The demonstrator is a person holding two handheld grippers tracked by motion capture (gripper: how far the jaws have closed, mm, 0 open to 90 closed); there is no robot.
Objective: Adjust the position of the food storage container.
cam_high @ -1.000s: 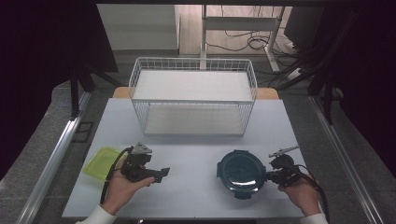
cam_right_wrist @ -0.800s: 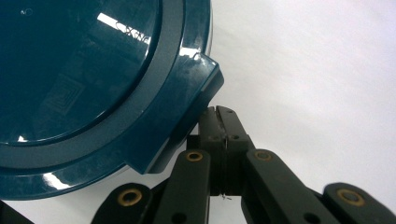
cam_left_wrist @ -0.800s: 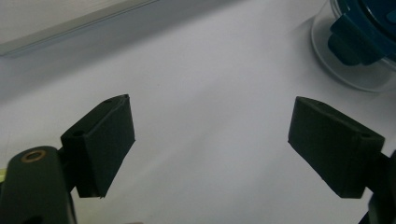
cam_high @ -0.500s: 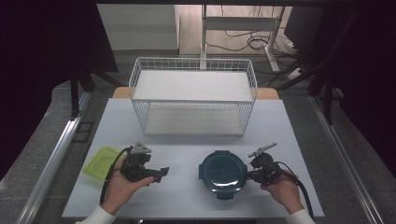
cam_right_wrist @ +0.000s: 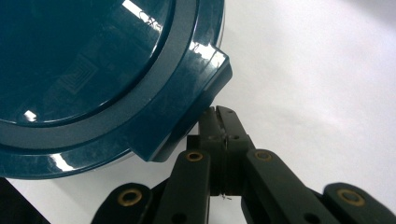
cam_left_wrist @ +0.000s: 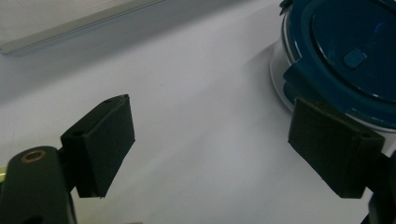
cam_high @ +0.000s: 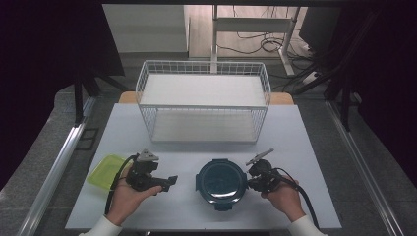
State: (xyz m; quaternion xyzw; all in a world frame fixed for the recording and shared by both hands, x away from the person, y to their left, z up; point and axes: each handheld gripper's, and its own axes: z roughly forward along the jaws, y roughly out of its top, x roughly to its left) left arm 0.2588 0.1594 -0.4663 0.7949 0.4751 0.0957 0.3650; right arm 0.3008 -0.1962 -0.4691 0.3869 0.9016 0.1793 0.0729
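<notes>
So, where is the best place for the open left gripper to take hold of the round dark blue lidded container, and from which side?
Probably the latch tab jutting from the rim of the round dark blue lidded container, approached from the container's left, where the left gripper already faces it with open jaws. The domed lid looks too wide and smooth.

Bare desk (cam_high: 295, 132) lies open between my left tongs (cam_high: 167, 183) and the round blue container (cam_high: 222, 183), and again in front of both, up to the wire basket (cam_high: 204, 101), which blocks the far middle. The yellow-green lid (cam_high: 104, 169) occupies the near left edge. My right tongs (cam_high: 252, 178) sit against the container's right side.
</notes>
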